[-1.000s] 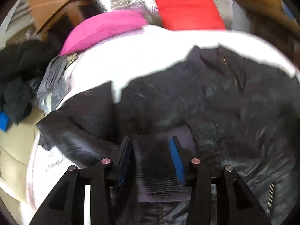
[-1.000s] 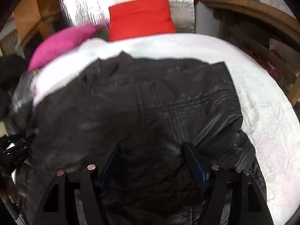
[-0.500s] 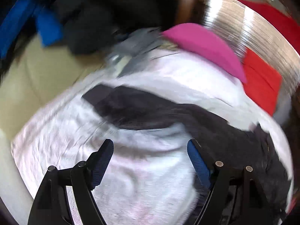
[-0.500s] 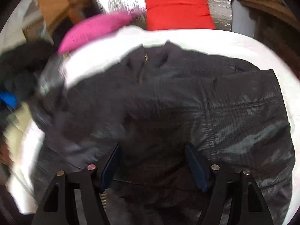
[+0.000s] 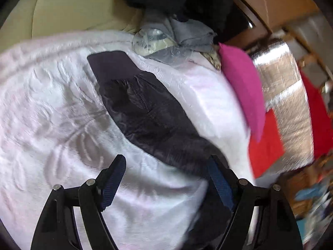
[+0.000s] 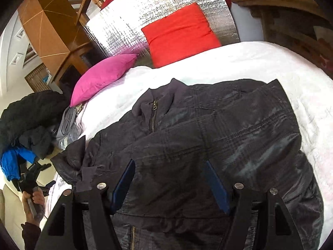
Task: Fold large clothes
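Dark quilted jacket (image 6: pixel 208 137) lies spread front-up on the white textured blanket (image 6: pixel 260 62) covering the bed, collar and zipper (image 6: pixel 153 114) toward the pillows. Right gripper (image 6: pixel 169 184) hovers over the jacket's lower body, jaws spread wide, blue pads on either side, nothing clamped between them. Right view also shows one sleeve already laid across the body on the far right side, and the other sleeve bunched at the left edge near the bed side. Left gripper (image 5: pixel 166 179) hangs over the blanket beside the jacket's outstretched sleeve (image 5: pixel 145 112), jaws wide apart and empty; the sleeve runs diagonally, its plain cuff (image 5: pixel 110 64) at the far end, and its near end passes just by the right-hand finger. Whether that finger touches the fabric, cannot tell. Pink pillow (image 6: pixel 102 75) and red pillow (image 6: pixel 179 35) sit at the head of the bed against a silver foil panel (image 6: pixel 133 23). Pile of dark clothes (image 6: pixel 27 116) plus a grey garment (image 5: pixel 187 35) heaped off the bed edge near the pink pillow.
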Demonstrator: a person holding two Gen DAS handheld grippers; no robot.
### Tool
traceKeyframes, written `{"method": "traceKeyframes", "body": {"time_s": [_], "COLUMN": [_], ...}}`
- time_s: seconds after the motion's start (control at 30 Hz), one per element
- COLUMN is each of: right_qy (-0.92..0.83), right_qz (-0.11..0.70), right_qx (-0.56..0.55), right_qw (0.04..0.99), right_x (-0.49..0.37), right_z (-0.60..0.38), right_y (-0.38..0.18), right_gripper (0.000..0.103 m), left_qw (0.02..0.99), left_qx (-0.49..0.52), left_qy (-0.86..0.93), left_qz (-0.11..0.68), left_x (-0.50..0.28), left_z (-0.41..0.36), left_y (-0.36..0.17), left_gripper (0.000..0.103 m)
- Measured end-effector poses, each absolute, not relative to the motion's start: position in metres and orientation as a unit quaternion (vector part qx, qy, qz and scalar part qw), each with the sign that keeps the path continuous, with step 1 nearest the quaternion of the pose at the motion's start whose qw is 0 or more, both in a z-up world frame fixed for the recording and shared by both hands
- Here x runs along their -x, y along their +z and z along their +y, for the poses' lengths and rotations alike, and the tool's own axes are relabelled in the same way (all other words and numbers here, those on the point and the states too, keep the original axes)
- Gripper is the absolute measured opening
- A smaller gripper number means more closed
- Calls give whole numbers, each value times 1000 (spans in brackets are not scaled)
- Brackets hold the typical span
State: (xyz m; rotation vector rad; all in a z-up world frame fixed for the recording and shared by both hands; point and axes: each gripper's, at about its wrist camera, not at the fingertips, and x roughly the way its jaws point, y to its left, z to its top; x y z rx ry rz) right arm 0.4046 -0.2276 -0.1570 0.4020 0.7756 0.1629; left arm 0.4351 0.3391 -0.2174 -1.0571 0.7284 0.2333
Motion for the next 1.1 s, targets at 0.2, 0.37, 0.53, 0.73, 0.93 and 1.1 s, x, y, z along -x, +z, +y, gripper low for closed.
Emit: {"method": "traceKeyframes", "body": {"time_s": [0.2,0.37,0.53,0.73,0.93,1.1], "right_qy": [82,75,70,47,14,-6], "right_qz": [379,392,393,359,329,301], "right_qx": [-177,-164,-160,-192,-250,-297], "right_qw": [905,902,903,912,911,906], "right_x": [-404,-406,-408,-402,-389,-373], "right_z": [-219,-215,-217,-241,-278,-312], "right_y": [-164,-174,-177,-158,-146,-138], "right_gripper": [73,73,73,73,73,73], "left_qw": [739,729,774,887,938,931], "left_qx": [581,599,544,370,206,69], "left_qy": [91,103,125,54,-77,-167], "left_qz": [328,314,300,271,268,317], "left_x": [-451,-464,-466,-468,-445,-425], "left_z": [345,353,344,257,113,-22], "left_y": [-246,-258,-228,-126,-69,-94], "left_gripper": [80,30,8,8,7,7]}}
